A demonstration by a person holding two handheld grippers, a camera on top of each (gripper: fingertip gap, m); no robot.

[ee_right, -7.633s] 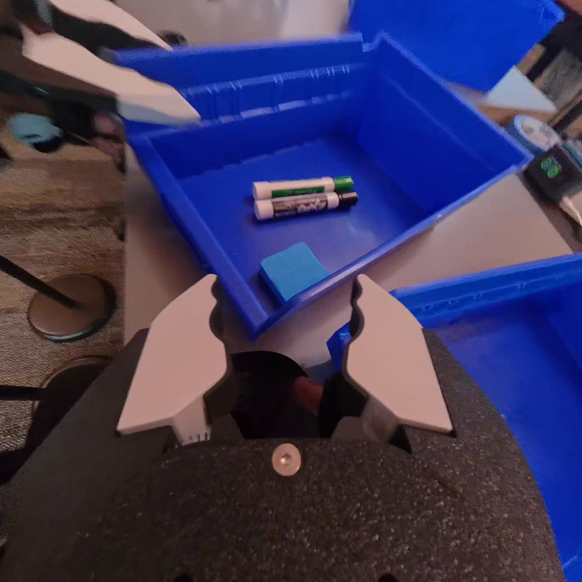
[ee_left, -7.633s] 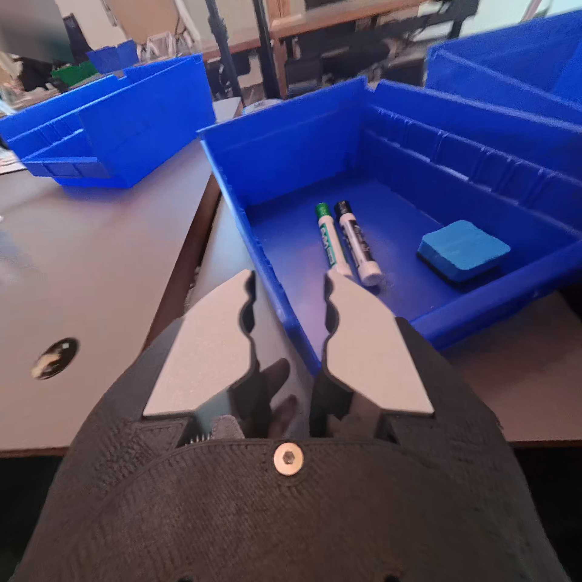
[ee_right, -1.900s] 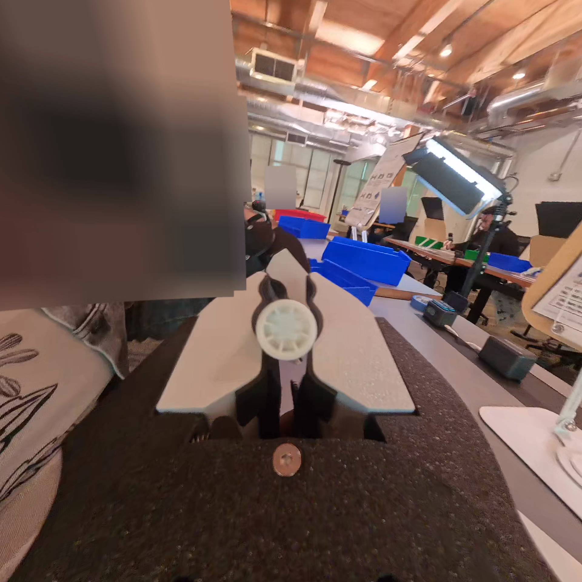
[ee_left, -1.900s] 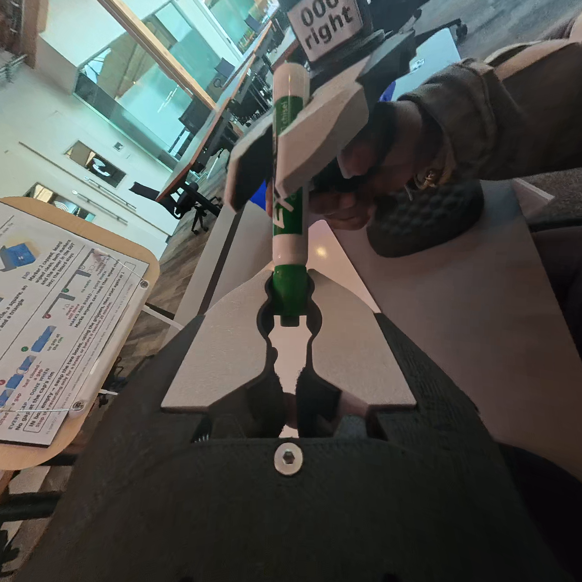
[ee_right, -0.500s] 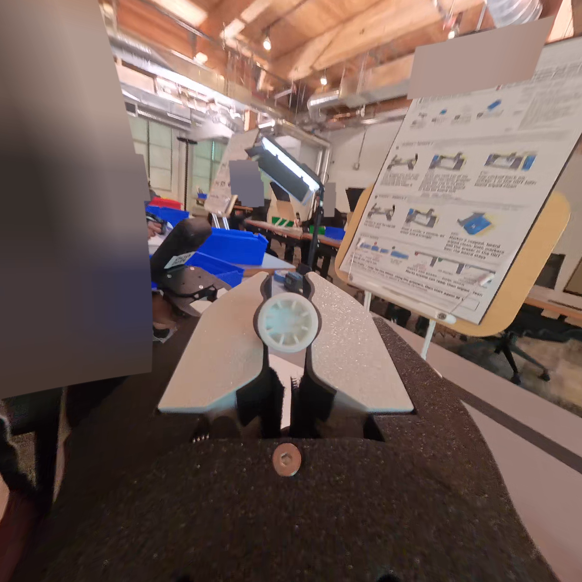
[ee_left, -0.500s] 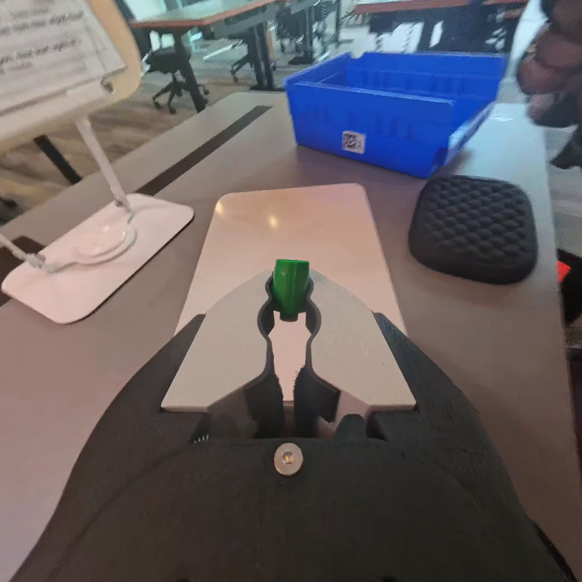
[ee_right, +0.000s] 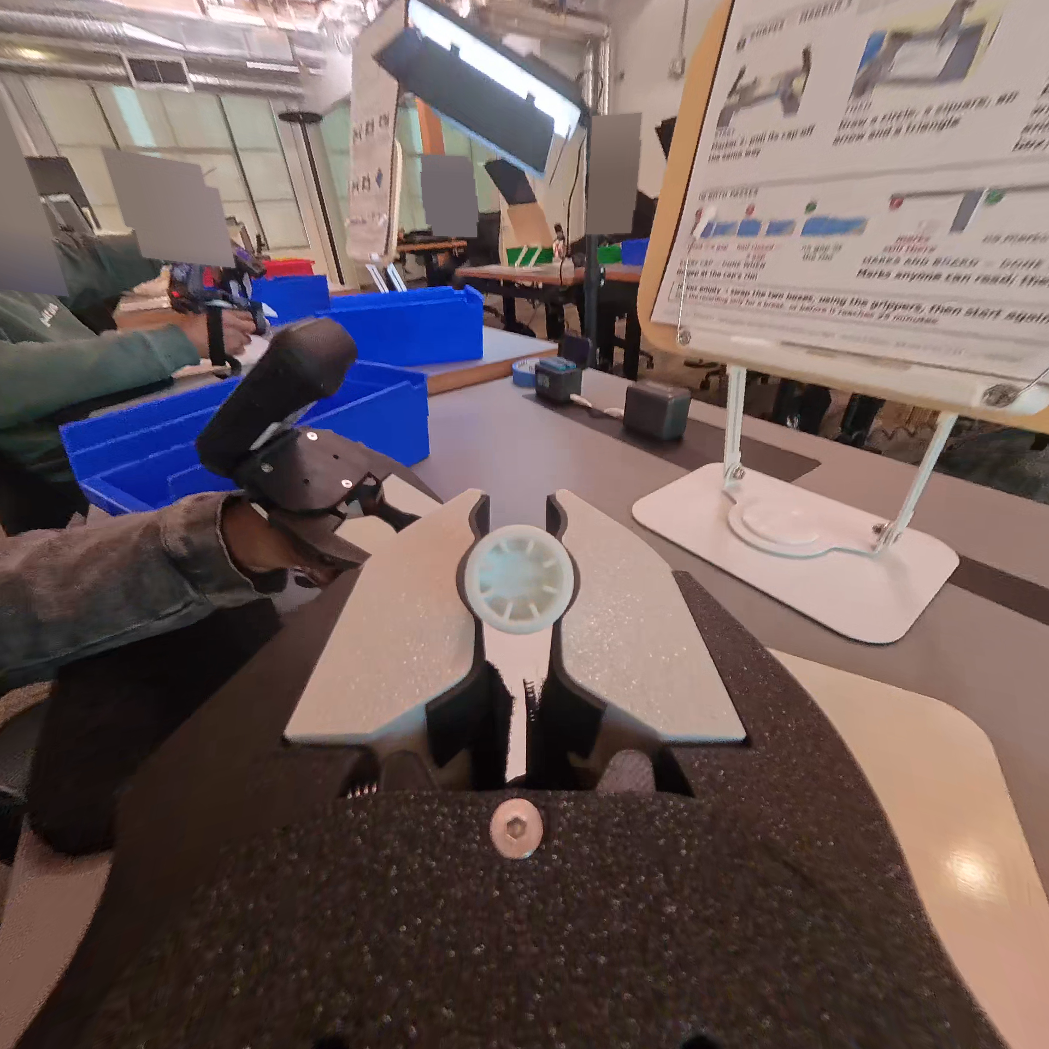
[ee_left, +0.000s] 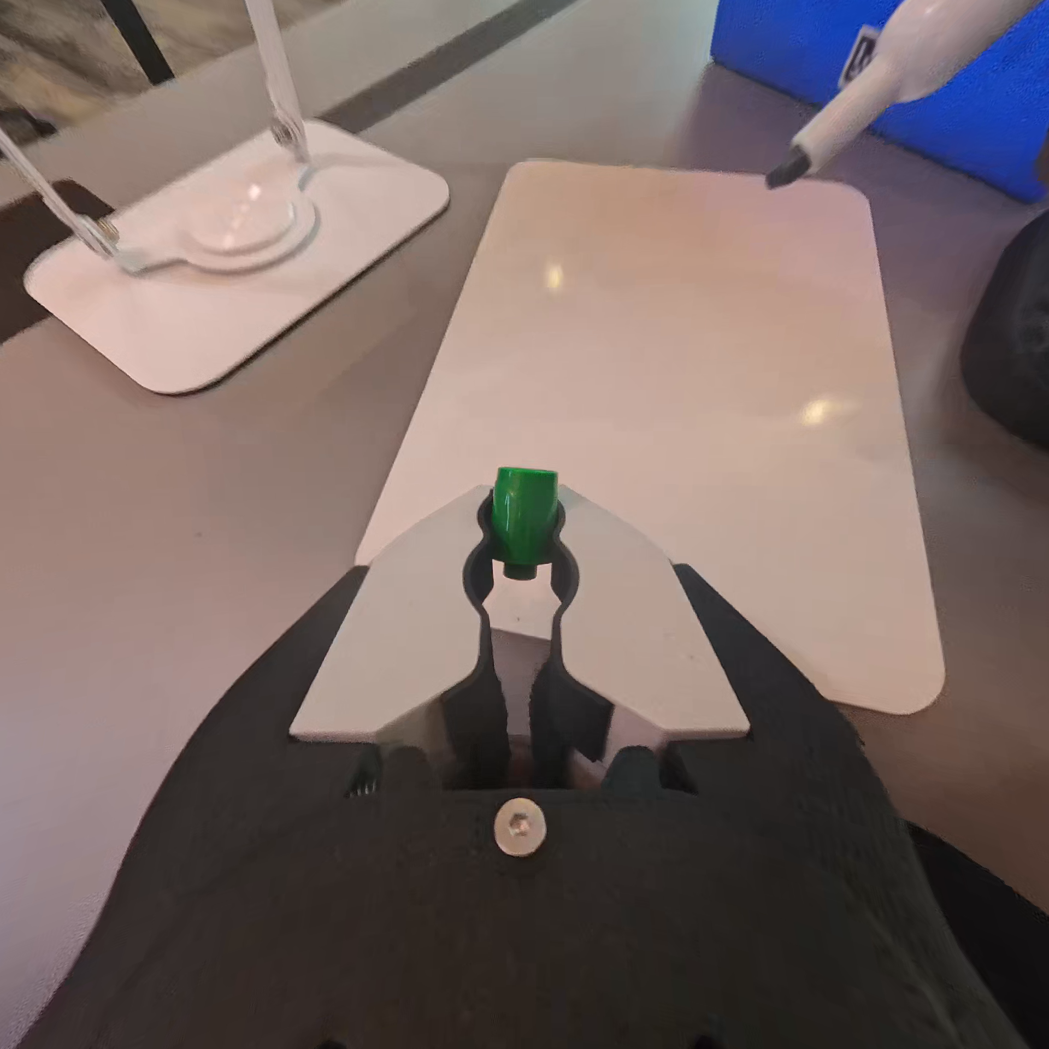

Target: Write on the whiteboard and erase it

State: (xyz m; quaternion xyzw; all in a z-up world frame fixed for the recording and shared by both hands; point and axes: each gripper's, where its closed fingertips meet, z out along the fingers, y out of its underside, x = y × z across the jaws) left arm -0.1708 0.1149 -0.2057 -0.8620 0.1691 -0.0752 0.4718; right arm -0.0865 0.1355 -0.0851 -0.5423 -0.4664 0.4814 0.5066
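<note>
With the one whiteboard (ee_left: 670, 363) as landmark, the right gripper (ee_right: 517, 573) clenches the one marker (ee_left: 885, 74), long axis slanting down, uncapped tip hovering above the board's far right corner, while the left gripper (ee_left: 522, 525) clenches one green cap (ee_left: 522, 513) over its near edge, axis pointing forward.

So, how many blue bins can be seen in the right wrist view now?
3, maybe more hidden. One blue bin is nearest, by the left gripper; one behind it; a smaller one farther left, by a red box.
</note>
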